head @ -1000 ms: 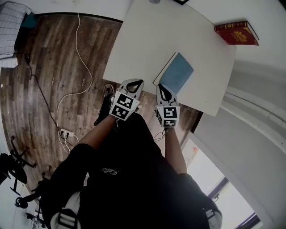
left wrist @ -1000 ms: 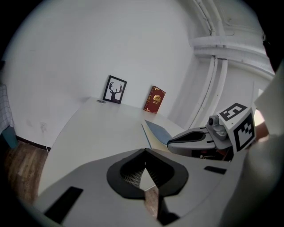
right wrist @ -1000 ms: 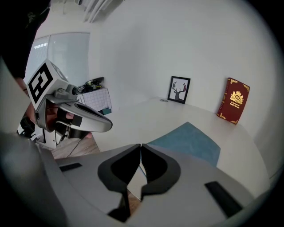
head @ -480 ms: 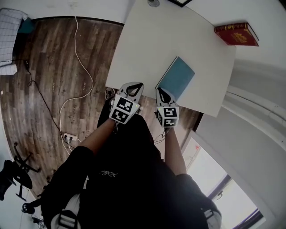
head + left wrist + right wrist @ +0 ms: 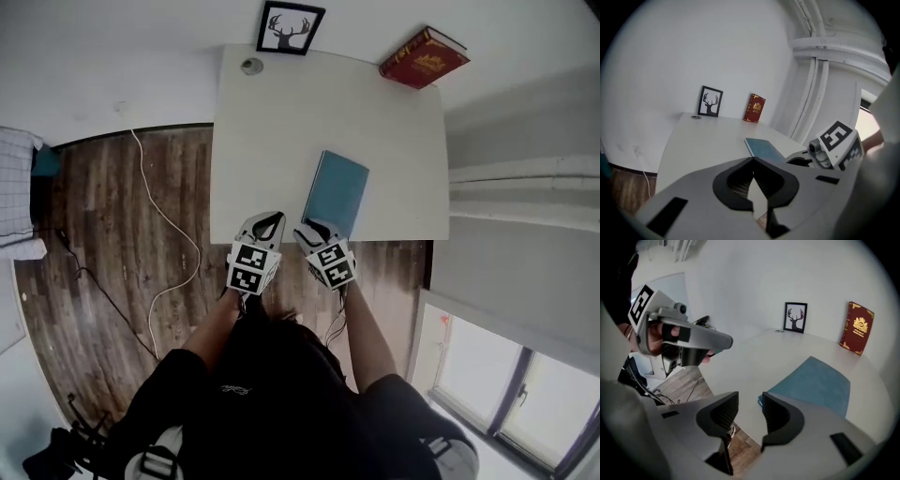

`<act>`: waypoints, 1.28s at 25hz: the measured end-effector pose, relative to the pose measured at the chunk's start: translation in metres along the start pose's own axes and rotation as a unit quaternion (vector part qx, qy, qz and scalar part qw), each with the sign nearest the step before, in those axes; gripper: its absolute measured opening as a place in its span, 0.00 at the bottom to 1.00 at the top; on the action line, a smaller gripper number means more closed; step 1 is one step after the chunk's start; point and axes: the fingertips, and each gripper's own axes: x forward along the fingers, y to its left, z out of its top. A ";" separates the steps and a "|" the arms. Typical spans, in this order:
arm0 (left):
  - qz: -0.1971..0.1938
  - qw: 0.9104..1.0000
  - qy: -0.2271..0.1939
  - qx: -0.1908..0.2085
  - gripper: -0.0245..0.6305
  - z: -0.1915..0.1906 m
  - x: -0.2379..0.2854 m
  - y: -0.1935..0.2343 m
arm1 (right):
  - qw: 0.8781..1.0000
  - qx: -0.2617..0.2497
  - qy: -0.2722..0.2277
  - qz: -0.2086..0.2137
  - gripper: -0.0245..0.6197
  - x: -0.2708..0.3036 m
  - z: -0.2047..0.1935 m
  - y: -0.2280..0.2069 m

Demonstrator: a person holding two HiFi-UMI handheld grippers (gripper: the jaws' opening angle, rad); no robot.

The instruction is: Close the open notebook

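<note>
A teal-covered notebook [image 5: 337, 192] lies closed and flat on the white table [image 5: 272, 131], near its front edge; it also shows in the left gripper view [image 5: 764, 149] and the right gripper view [image 5: 820, 385]. My right gripper [image 5: 314, 232] hovers at the table's front edge by the notebook's near corner. Its jaws have just been opening and now stand open [image 5: 750, 404] with nothing between them. My left gripper [image 5: 267, 225] hangs beside it to the left, over the same edge. Its tips meet [image 5: 752, 161], shut on nothing.
A red book [image 5: 422, 56] leans against the wall at the table's far right corner. A framed deer picture [image 5: 290, 28] and a small round disc [image 5: 250, 66] sit at the far left. A white cable [image 5: 159, 225] runs over the wooden floor on the left.
The head view has swung, so the whole table and the deer picture now show. Both grippers stay at the table's near edge, and the notebook lies closed as before.
</note>
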 end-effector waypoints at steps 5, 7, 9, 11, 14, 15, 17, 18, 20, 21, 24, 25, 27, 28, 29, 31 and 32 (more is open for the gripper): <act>0.028 0.999 -0.014 0.008 0.04 0.014 -0.018 -0.019 | 0.998 0.008 -0.059 0.019 0.22 -0.047 -0.009 0.033; 0.019 0.999 -0.014 0.023 0.04 0.016 -0.018 -0.041 | 0.995 0.049 -0.092 -0.006 0.15 -0.073 -0.021 0.027; 0.003 0.999 -0.007 0.039 0.04 0.011 -0.017 -0.072 | 0.986 0.107 -0.128 -0.025 0.11 -0.101 -0.036 0.024; -0.023 0.998 -0.003 0.050 0.04 0.002 -0.018 -0.114 | 0.972 0.153 -0.172 -0.050 0.09 -0.139 -0.053 0.019; -0.059 0.994 -0.010 0.089 0.04 -0.003 -0.017 -0.191 | 0.943 0.180 -0.239 -0.146 0.09 -0.215 -0.078 -0.005; -0.070 0.992 -0.017 0.106 0.04 -0.001 -0.017 -0.218 | 0.931 0.182 -0.255 -0.186 0.09 -0.243 -0.085 -0.013; -0.097 0.985 -0.041 0.137 0.04 0.008 -0.019 -0.273 | 0.907 0.186 -0.286 -0.247 0.09 -0.297 -0.098 -0.021; -0.113 0.981 -0.056 0.147 0.04 0.012 -0.022 -0.300 | 0.894 0.191 -0.306 -0.264 0.09 -0.323 -0.103 -0.020; -0.142 0.976 -0.083 0.145 0.04 0.017 -0.031 -0.344 | 0.868 0.195 -0.352 -0.289 0.09 -0.372 -0.112 -0.013; -0.153 0.975 -0.093 0.133 0.04 0.018 -0.037 -0.361 | 0.859 0.185 -0.369 -0.305 0.08 -0.394 -0.116 -0.008; -0.168 0.973 -0.109 0.116 0.04 0.012 -0.052 -0.397 | 0.851 0.115 -0.370 -0.355 0.07 -0.442 -0.127 0.009; -0.172 0.971 -0.111 0.125 0.04 0.008 -0.056 -0.407 | 0.850 0.094 -0.365 -0.368 0.07 -0.452 -0.130 0.014; -0.182 0.966 -0.113 0.143 0.04 0.001 -0.064 -0.428 | 0.847 0.064 -0.361 -0.385 0.07 -0.470 -0.136 0.020; -0.186 0.964 -0.114 0.148 0.04 -0.002 -0.068 -0.438 | 0.845 0.054 -0.362 -0.390 0.07 -0.478 -0.138 0.023; -0.190 0.963 -0.116 0.154 0.04 -0.003 -0.071 -0.447 | 0.843 0.047 -0.364 -0.394 0.07 -0.484 -0.140 0.024; -0.194 0.959 -0.118 0.168 0.04 -0.004 -0.079 -0.457 | 0.838 0.043 -0.372 -0.397 0.07 -0.489 -0.140 0.028; -0.194 0.958 -0.119 0.173 0.04 -0.003 -0.084 -0.458 | 0.836 0.047 -0.378 -0.395 0.07 -0.490 -0.138 0.031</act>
